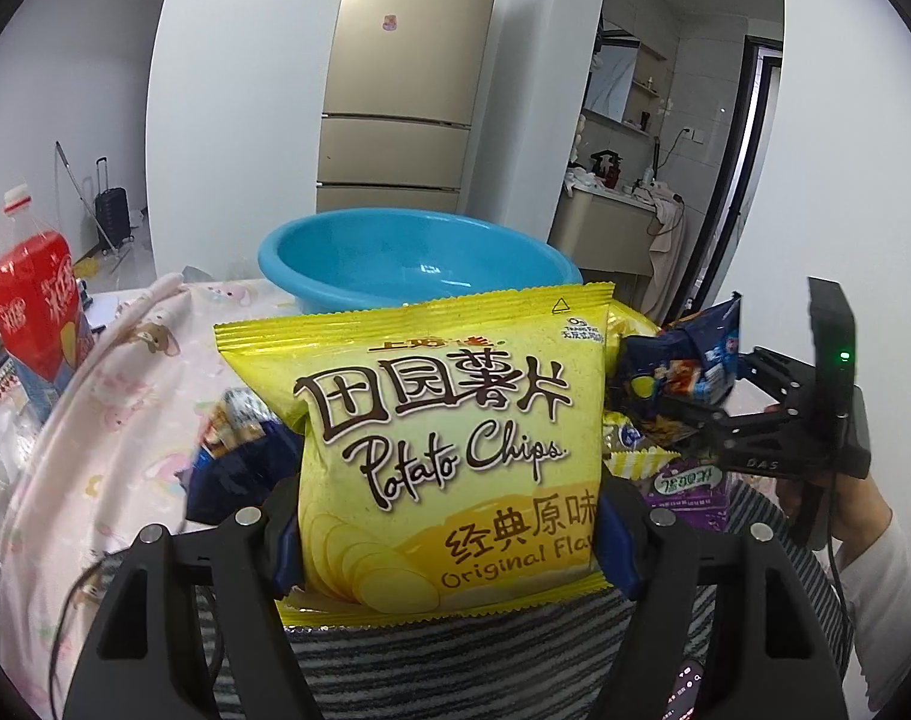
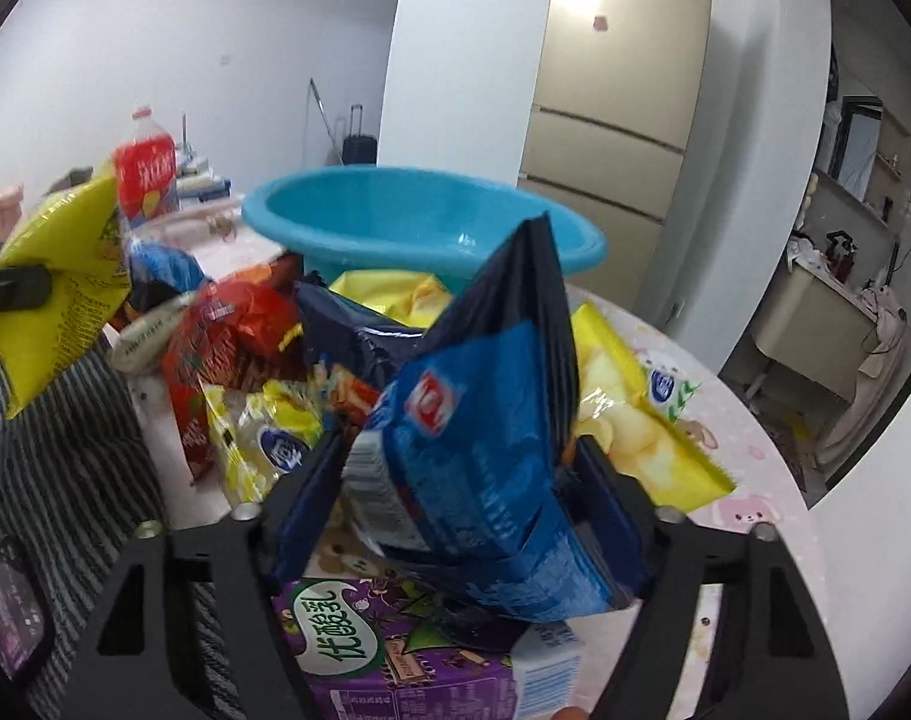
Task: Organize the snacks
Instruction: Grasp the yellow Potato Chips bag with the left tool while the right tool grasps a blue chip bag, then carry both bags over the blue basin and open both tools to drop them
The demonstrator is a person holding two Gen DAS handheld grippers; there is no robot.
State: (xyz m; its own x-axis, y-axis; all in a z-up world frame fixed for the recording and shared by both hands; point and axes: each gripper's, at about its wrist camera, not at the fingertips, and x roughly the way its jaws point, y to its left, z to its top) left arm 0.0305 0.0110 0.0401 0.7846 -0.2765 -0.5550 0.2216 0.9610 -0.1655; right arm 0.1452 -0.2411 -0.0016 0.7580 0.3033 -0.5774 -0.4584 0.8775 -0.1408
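My left gripper is shut on a yellow potato chips bag and holds it upright above the table; the bag also shows at the left of the right wrist view. My right gripper is shut on a dark blue snack bag, lifted over the snack pile; it shows at the right of the left wrist view. An empty blue plastic basin stands behind the pile and also shows in the right wrist view.
A heap of snack bags lies on the pink tablecloth: red bags, yellow bags, a purple yogurt-drink box. A red-labelled bottle stands at the left. A fridge is behind.
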